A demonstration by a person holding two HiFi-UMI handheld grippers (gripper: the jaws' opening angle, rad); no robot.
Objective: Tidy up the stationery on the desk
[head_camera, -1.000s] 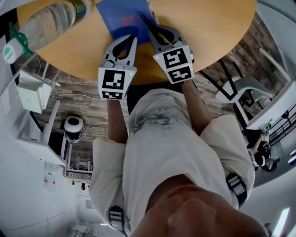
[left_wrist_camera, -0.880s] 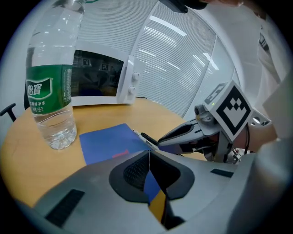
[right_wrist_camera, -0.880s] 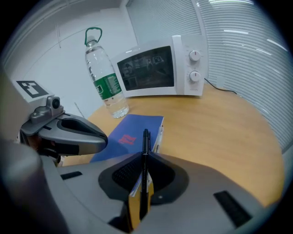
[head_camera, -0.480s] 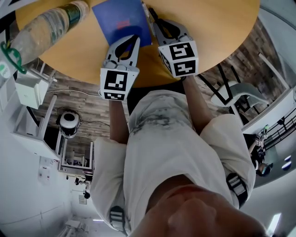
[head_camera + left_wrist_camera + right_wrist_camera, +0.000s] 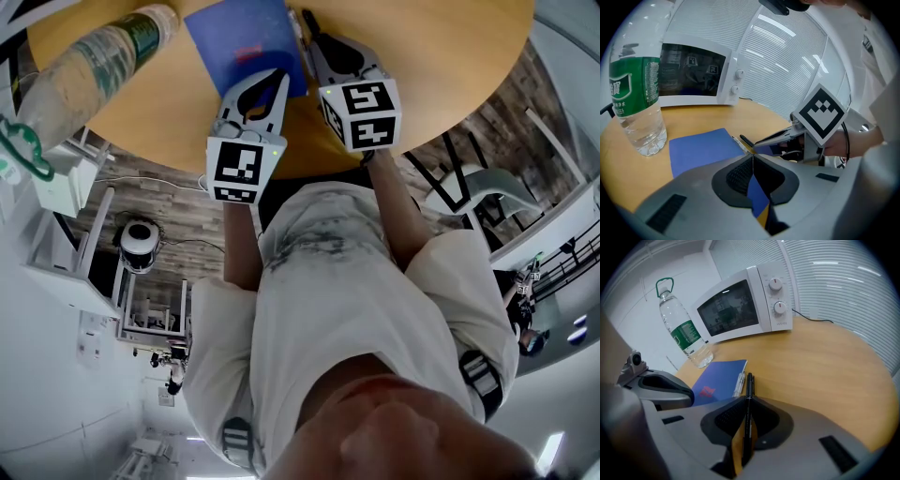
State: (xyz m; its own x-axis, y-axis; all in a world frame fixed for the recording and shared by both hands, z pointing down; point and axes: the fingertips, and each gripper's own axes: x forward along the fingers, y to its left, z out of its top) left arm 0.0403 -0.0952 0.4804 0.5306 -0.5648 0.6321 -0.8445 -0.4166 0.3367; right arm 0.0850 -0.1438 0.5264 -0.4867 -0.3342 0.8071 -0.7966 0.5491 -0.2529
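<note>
Desk (image 5: 450, 75) bears one notebook (image 5: 244, 37), one bottle (image 5: 84, 66); right gripper (image 5: 746, 398) pinches pen (image 5: 749, 382).

White microwave (image 5: 740, 305), water bottle (image 5: 686, 336) near it, slatted blinds (image 5: 843, 282)

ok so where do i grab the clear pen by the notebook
Across the middle of the barrel, from straight above. The clear pen lies flat along the right edge of the blue notebook, so jaws should probably straddle its thin width. The right gripper is shut on the black pen, so the left gripper seems likelier.
</note>
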